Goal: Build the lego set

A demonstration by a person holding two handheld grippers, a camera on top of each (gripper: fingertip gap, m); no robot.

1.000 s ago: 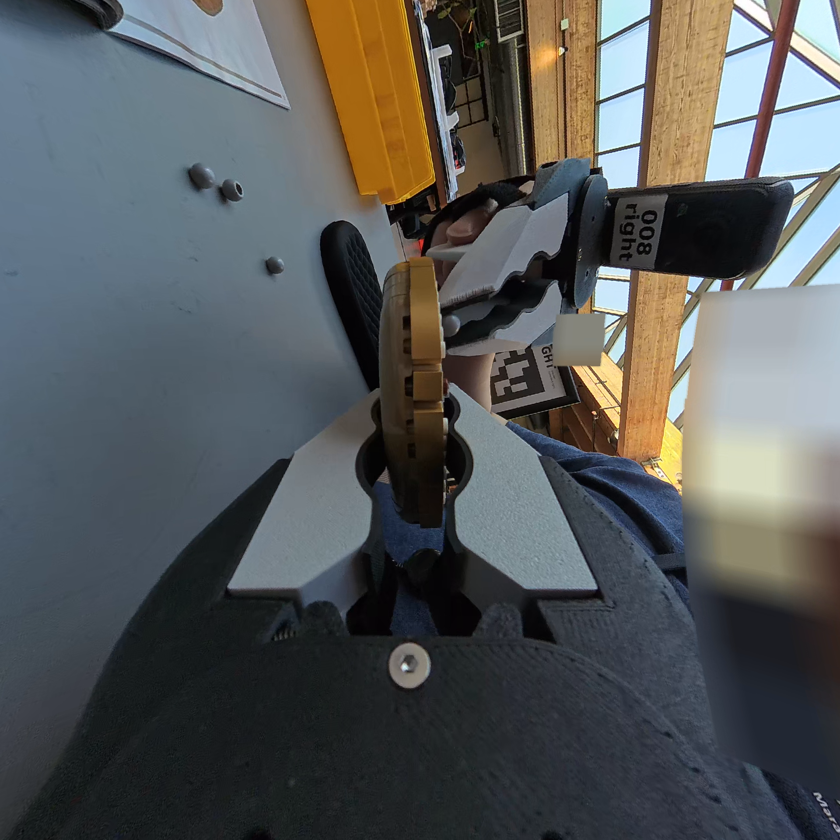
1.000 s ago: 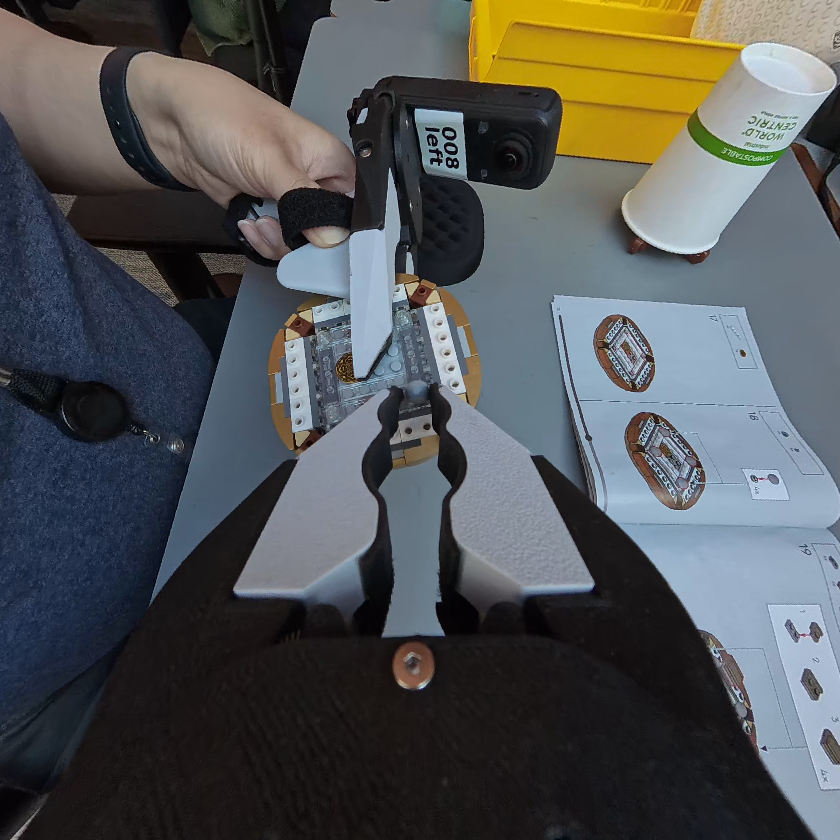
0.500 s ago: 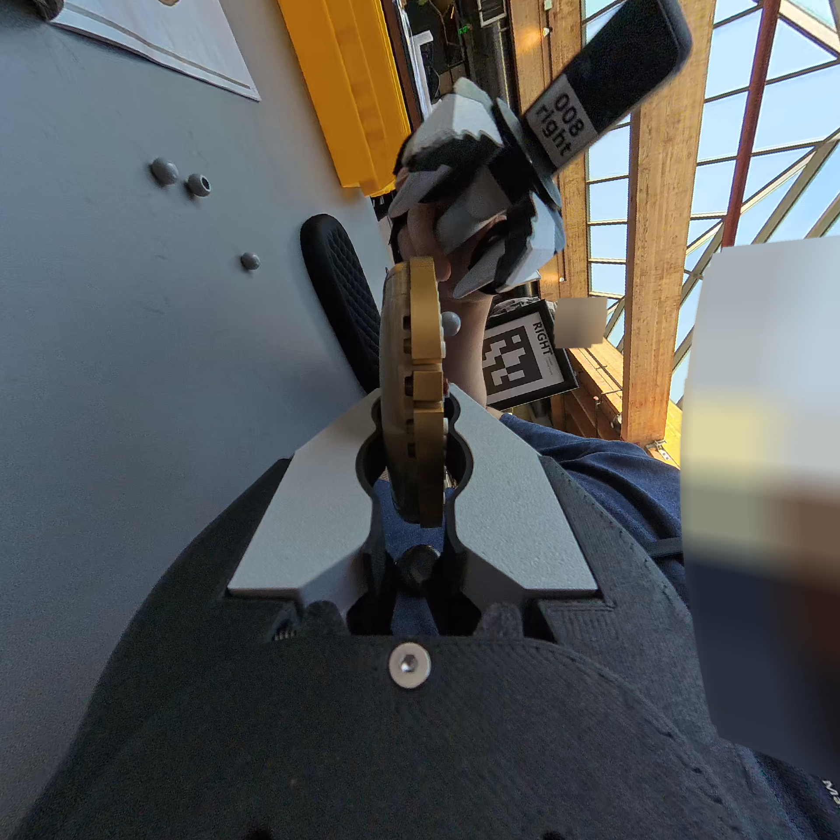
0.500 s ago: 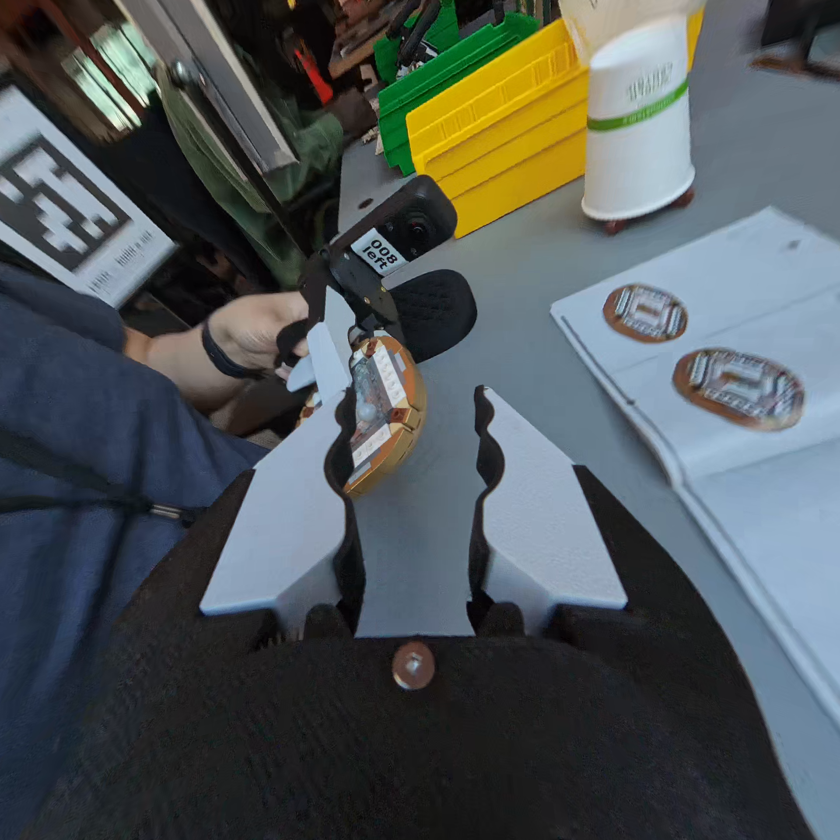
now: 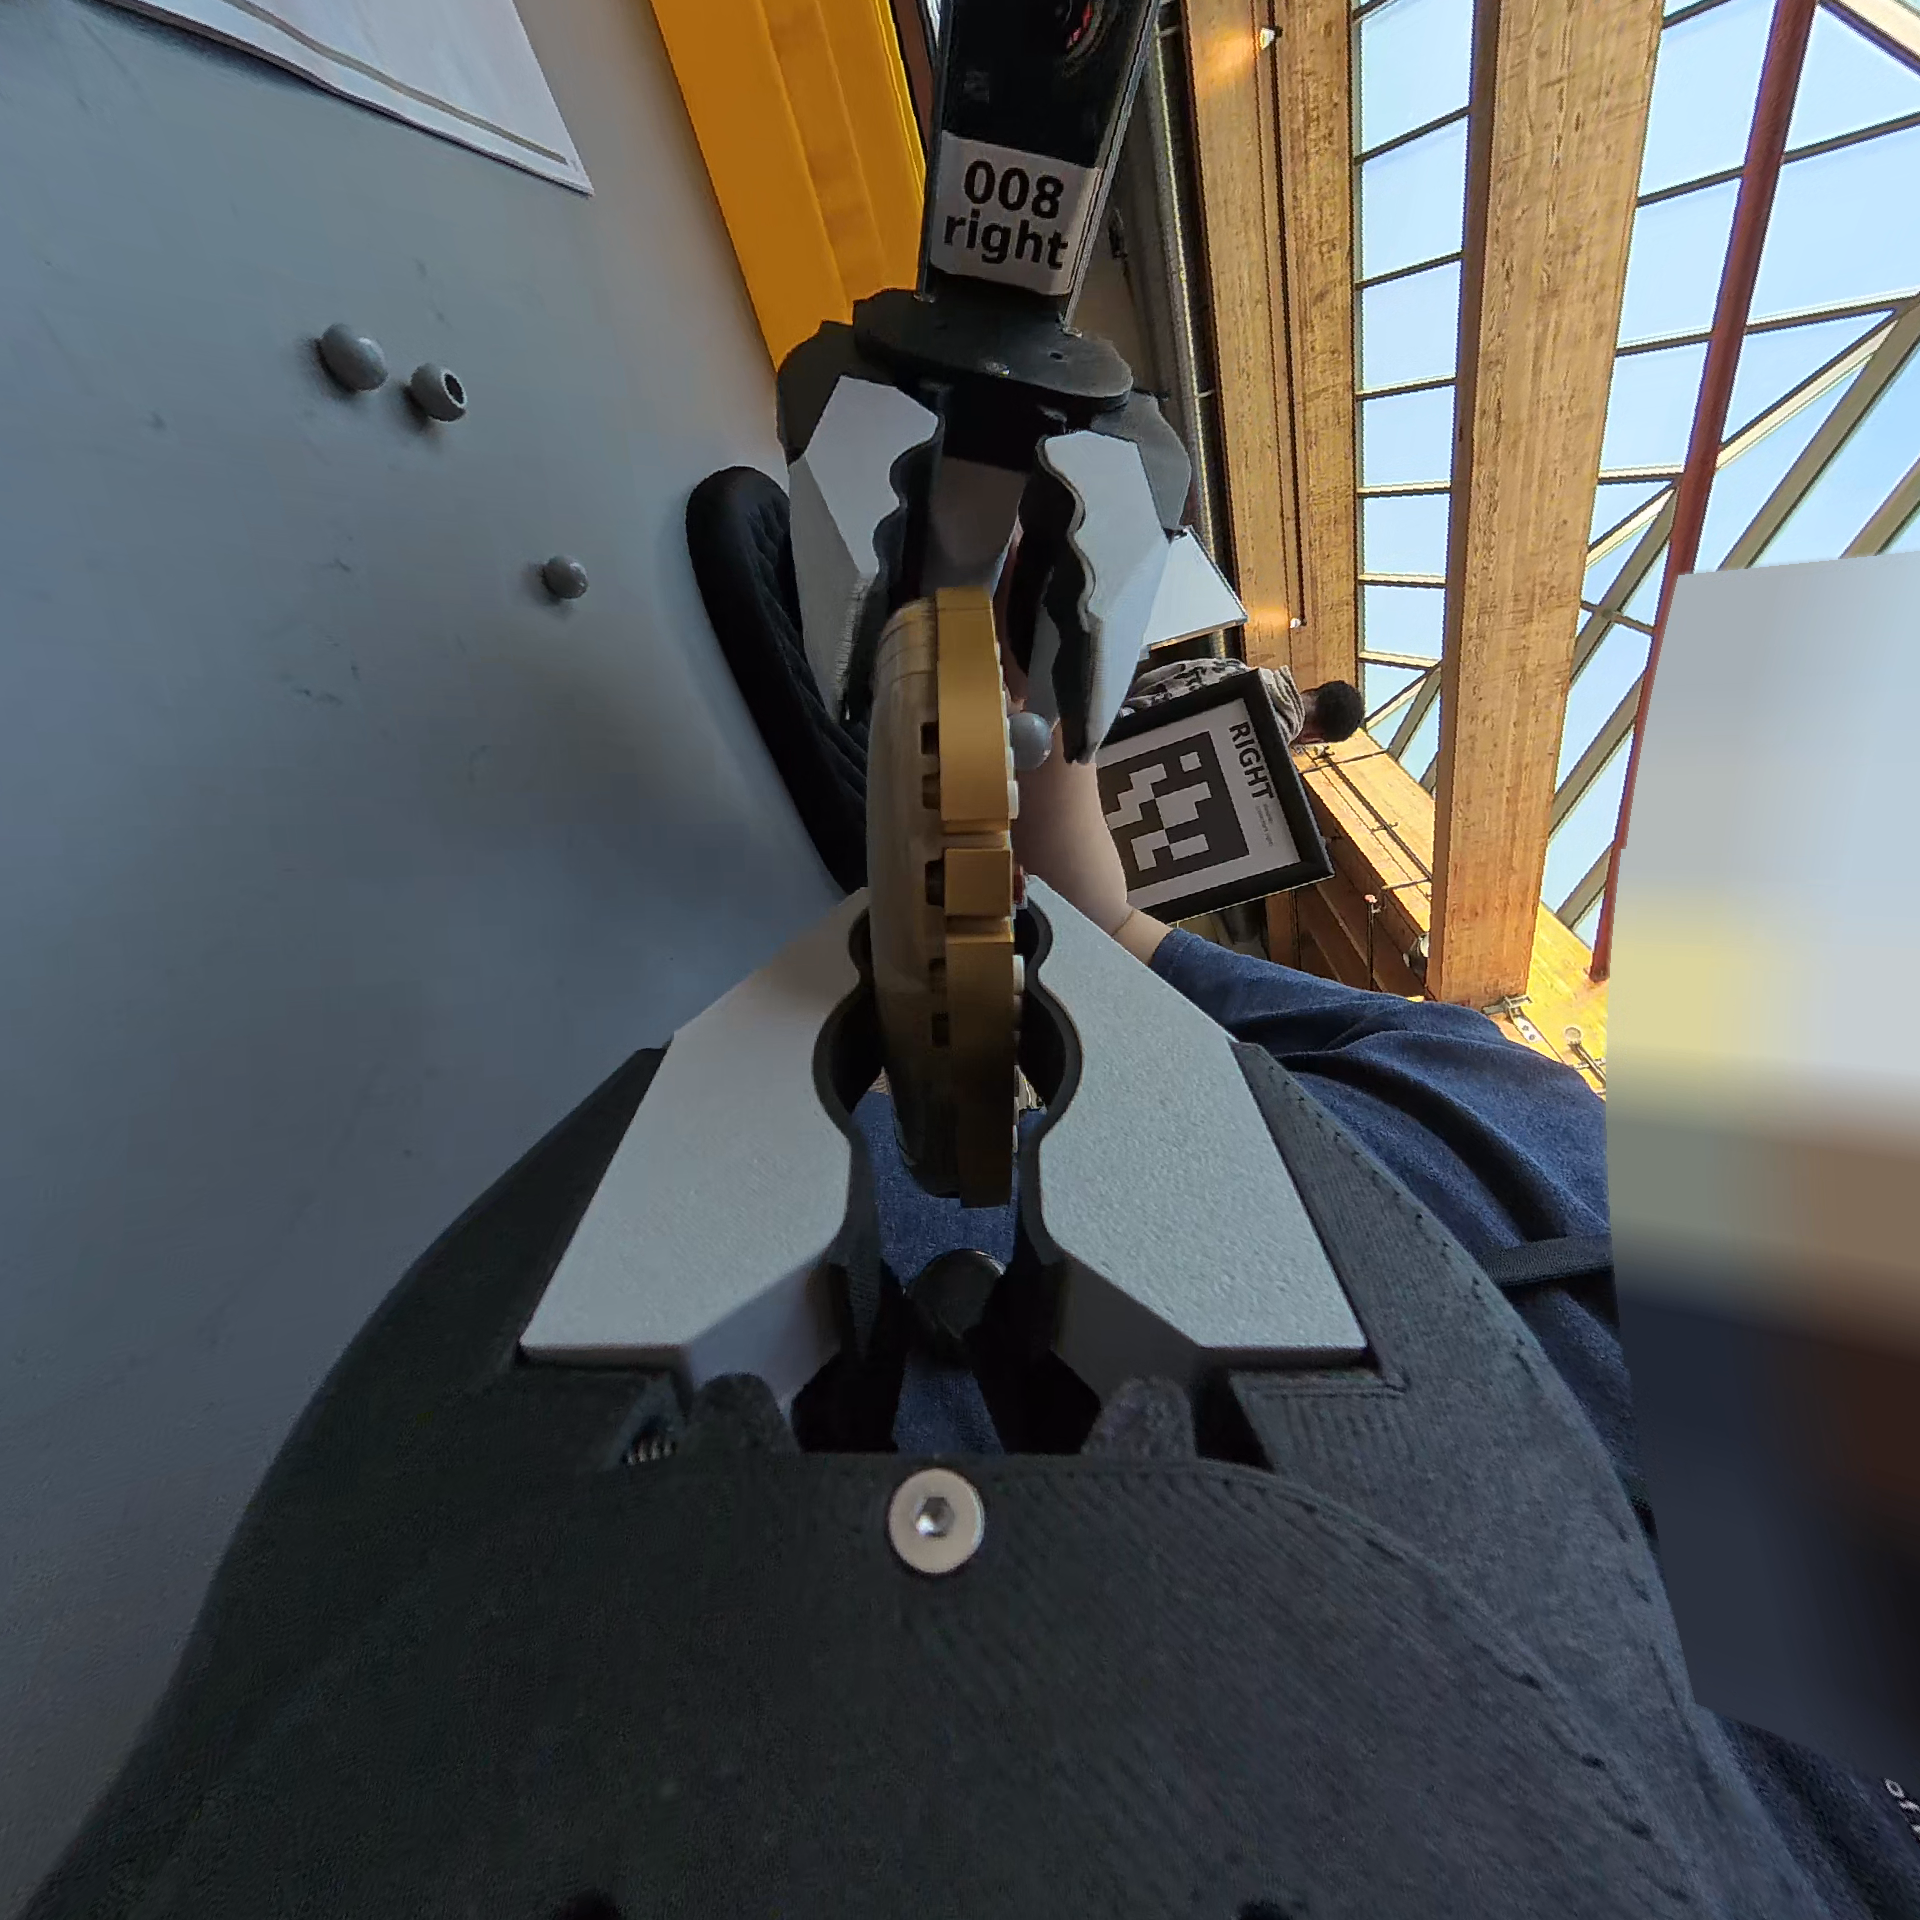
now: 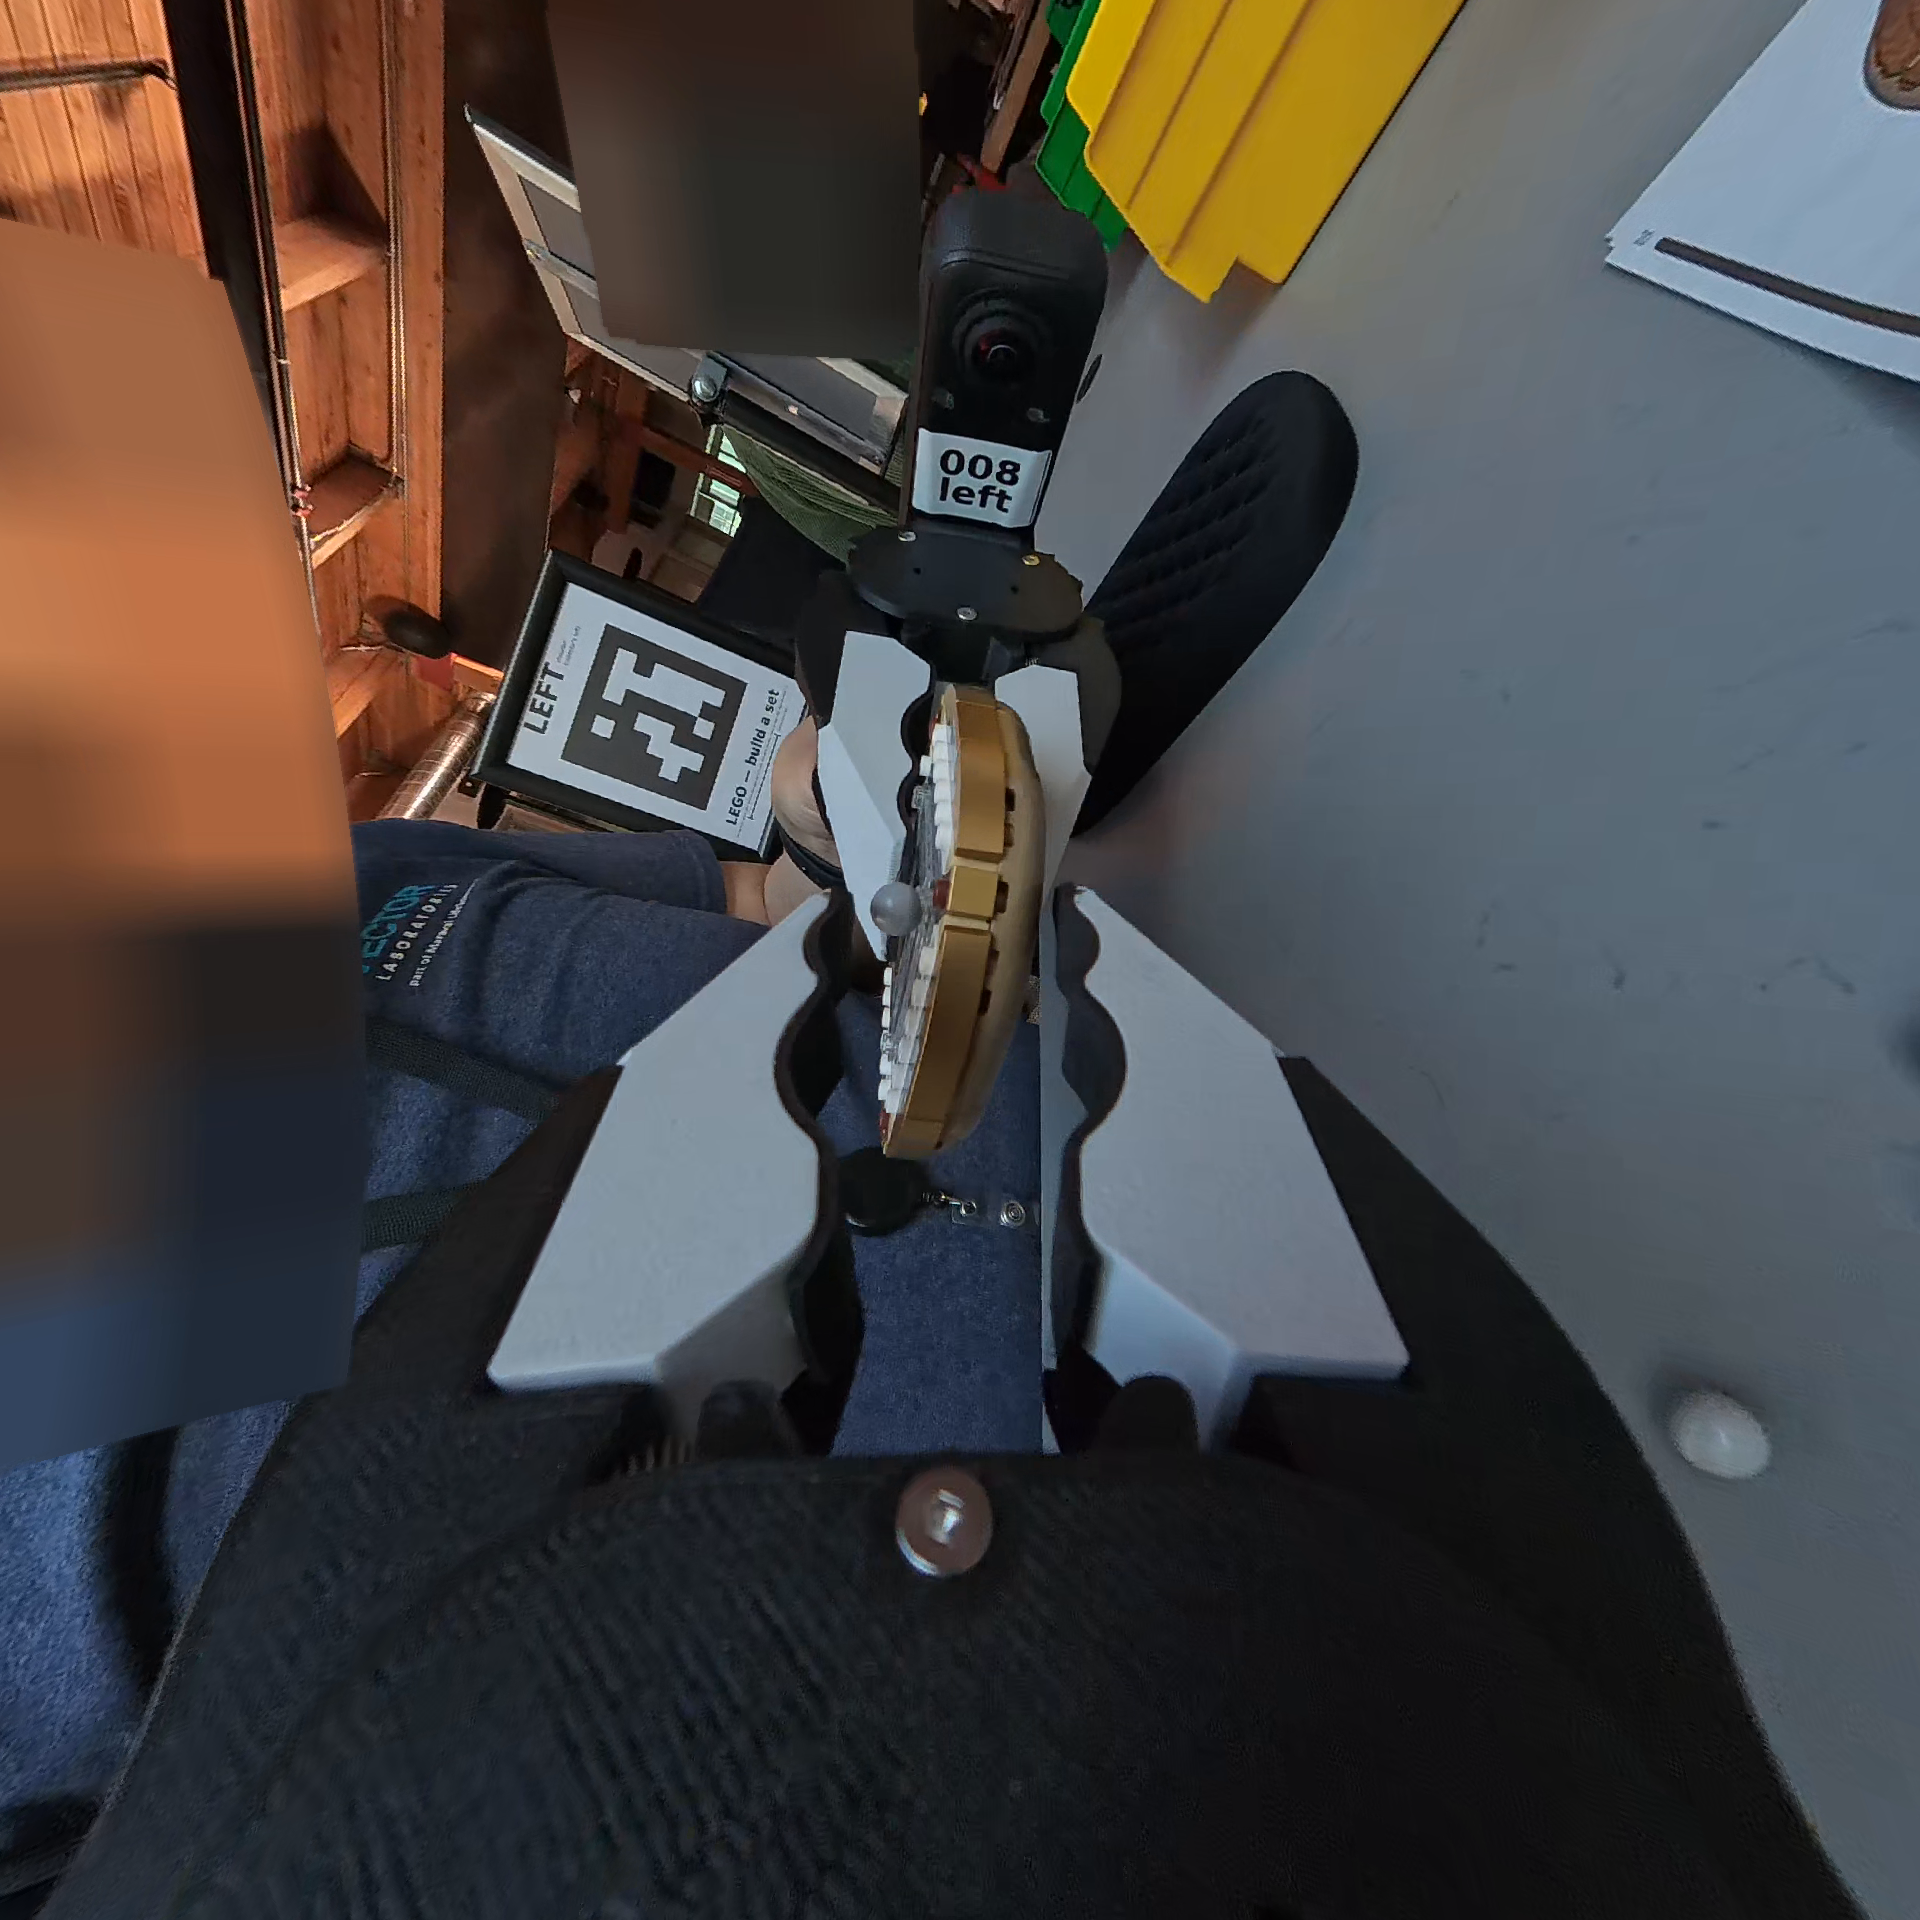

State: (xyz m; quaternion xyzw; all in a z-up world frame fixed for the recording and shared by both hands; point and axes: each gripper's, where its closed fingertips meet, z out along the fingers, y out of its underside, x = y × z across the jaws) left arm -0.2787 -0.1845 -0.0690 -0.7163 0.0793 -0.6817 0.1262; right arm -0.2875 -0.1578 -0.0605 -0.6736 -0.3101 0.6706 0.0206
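lego disc (image 5: 951,914) clamped between left fingers (image 5: 727,1143)

I see a plain grey counter (image 5: 312,831) tipped on edge in my left wrist view. Three small grey pieces (image 5: 353,356) lie on it at about ten o'clock, two close together and one apart. A white instruction booklet (image 5: 416,73) lies at eleven o'clock, yellow bins (image 5: 790,156) at twelve. In my right wrist view another small grey piece (image 6: 1720,1434) lies at four o'clock.
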